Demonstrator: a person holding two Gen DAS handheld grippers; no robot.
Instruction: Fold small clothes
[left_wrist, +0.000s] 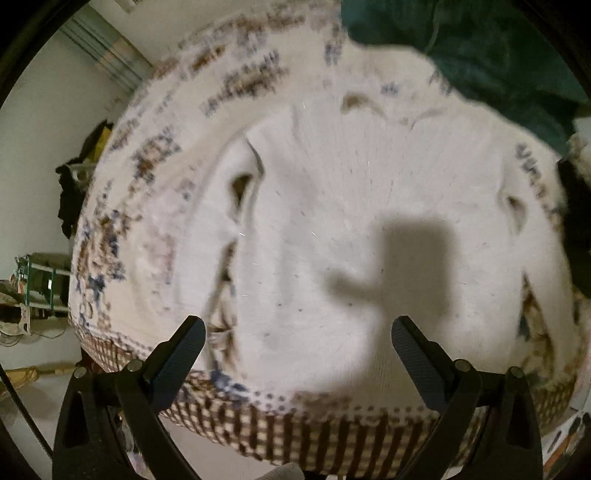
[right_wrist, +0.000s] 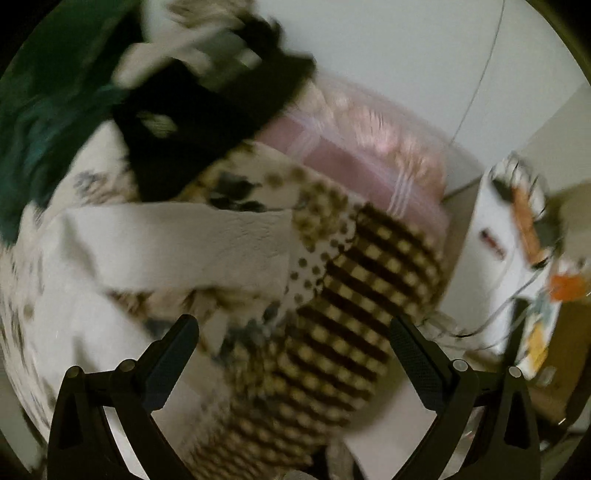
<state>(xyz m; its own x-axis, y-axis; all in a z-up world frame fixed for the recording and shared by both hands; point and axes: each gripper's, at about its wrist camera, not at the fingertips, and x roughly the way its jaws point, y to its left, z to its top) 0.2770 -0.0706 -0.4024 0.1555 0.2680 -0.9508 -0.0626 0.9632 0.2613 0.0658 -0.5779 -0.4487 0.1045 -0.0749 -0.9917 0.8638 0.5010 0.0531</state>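
So there's a patterned blanket (left_wrist: 155, 206) with a brown checked border covering the surface, and spread flat on it is a white garment (left_wrist: 332, 206), taking up most of my left wrist view with a shadow across its middle. A dark green cloth (left_wrist: 480, 51) sits bunched at the far edge, and a black garment (right_wrist: 207, 122) is piled near it, pretty blurry. My left gripper (left_wrist: 297, 339) hovers over the white garment's near edge, jaws apart, holding nothing. My right gripper (right_wrist: 293, 339) is spread wide too, over the checked border.
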